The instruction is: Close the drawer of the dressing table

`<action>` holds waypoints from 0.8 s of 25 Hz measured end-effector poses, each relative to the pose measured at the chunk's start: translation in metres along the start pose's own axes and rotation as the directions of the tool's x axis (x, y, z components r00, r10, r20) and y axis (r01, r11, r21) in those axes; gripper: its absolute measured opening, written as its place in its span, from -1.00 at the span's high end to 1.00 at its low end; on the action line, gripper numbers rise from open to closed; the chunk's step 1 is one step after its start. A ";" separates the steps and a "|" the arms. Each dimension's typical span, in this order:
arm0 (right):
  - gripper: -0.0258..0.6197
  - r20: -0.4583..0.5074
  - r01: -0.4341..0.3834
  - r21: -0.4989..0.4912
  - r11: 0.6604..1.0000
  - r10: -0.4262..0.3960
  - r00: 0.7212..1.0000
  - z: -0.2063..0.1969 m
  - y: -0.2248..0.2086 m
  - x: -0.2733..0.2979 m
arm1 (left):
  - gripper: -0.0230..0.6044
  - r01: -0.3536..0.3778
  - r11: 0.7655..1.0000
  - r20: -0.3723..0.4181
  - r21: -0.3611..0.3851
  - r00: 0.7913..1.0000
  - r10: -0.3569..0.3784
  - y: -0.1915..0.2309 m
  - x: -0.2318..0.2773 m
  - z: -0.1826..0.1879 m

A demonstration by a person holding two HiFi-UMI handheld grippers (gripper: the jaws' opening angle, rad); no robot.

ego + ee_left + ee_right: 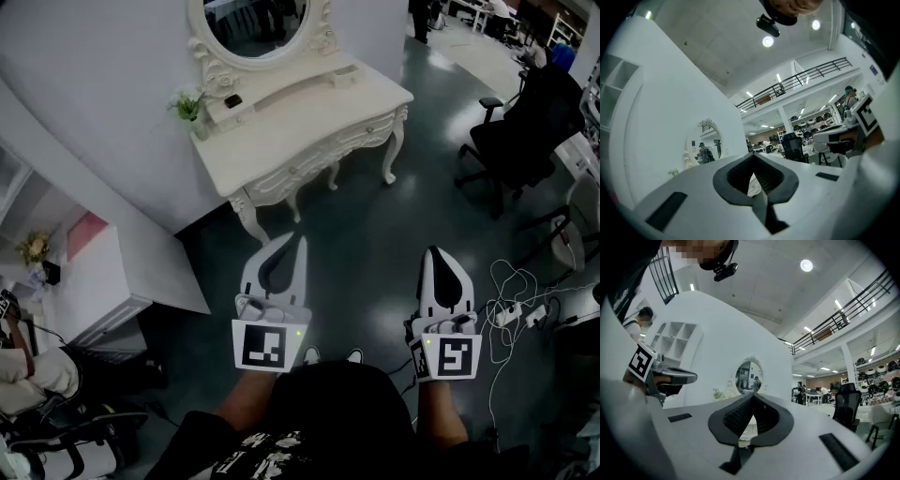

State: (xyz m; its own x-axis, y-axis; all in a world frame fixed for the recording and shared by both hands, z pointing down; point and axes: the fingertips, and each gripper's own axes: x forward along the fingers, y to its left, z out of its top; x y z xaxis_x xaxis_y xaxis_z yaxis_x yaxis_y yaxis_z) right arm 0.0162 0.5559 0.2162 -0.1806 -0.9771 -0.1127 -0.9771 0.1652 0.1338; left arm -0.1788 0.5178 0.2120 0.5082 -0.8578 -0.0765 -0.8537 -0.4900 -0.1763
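The white carved dressing table (361,98) stands against the wall, well ahead of me across dark floor. Its drawer front (314,157) runs along the apron; from here I cannot tell how far it stands out. An oval mirror (258,23) rises behind it, and a small plant (190,105) sits on its left end. My left gripper (299,242) and my right gripper (433,251) are held level side by side, far short of the table. Both are shut, with nothing between the jaws. The mirror (704,145) shows beyond my left gripper (752,155), and the mirror (749,376) beyond my right gripper (752,395).
A black office chair (525,131) stands to the right of the table, and another chair (574,225) is nearer. White cables and a power strip (516,314) lie on the floor by my right gripper. A white cabinet (103,281) and a seated person (33,370) are at the left.
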 end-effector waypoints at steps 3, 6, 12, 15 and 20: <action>0.95 0.007 -0.018 0.011 1.000 0.018 1.000 -0.001 0.005 0.004 | 0.92 0.004 1.000 -0.003 0.001 1.000 -0.004 0.004 0.003 -0.002; 0.95 0.006 -0.042 0.031 0.999 0.042 0.999 -0.001 0.009 0.005 | 0.92 0.003 1.000 -0.003 -0.005 1.000 -0.003 0.005 0.004 -0.002; 0.95 -0.052 -0.030 -0.019 0.999 0.029 0.998 -0.016 -0.005 -0.002 | 0.92 -0.005 1.000 -0.027 -0.009 1.000 0.004 -0.004 0.008 -0.008; 0.95 -0.084 -0.060 0.009 0.998 0.061 0.995 -0.031 -0.017 -0.007 | 0.92 -0.009 1.000 -0.033 -0.009 0.999 0.008 -0.016 0.009 -0.009; 0.95 -0.110 -0.073 -0.004 0.997 0.072 0.991 -0.046 -0.037 -0.011 | 0.92 -0.049 0.999 -0.074 -0.006 0.996 0.049 -0.023 -0.001 -0.017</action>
State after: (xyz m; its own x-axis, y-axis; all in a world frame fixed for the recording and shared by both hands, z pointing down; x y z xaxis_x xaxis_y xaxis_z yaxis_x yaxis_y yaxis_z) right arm 0.0591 0.5541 0.2580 -0.2374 -0.9714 0.0064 -0.9609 0.2358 0.1454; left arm -0.1613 0.5272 0.2329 0.4564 -0.8897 -0.0126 -0.8783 -0.4483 -0.1663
